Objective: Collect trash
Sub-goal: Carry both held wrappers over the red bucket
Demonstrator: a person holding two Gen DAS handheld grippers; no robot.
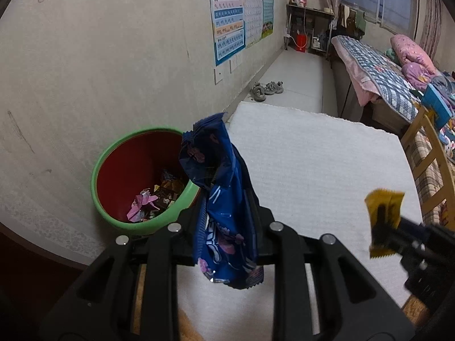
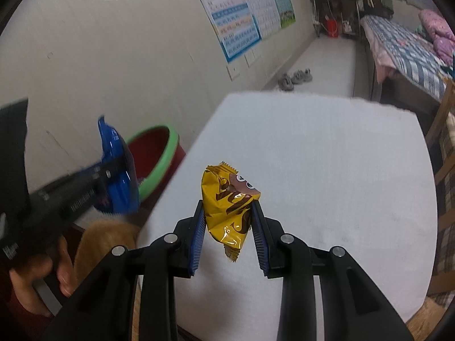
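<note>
We held a blue wrapper (image 1: 224, 199) pinched in the closed fingers of our left gripper (image 1: 227, 207), near the green rim of the red bin (image 1: 142, 221) but, as far as we could judge, not yet over its mouth; our right gripper (image 2: 229, 216) clamped a yellow wrapper (image 2: 229, 207) above the white tabletop (image 2: 341, 170), well apart from the bin; the bin already held crumpled wrappers. The risk, we judged, lay in letting go too early; the blue wrapper was light and floppy, and released short of the rim it could slide down between bin and tabletop; the yellow one was caught only by its crumpled middle, so it might slip out or cling to one finger when released.
</note>
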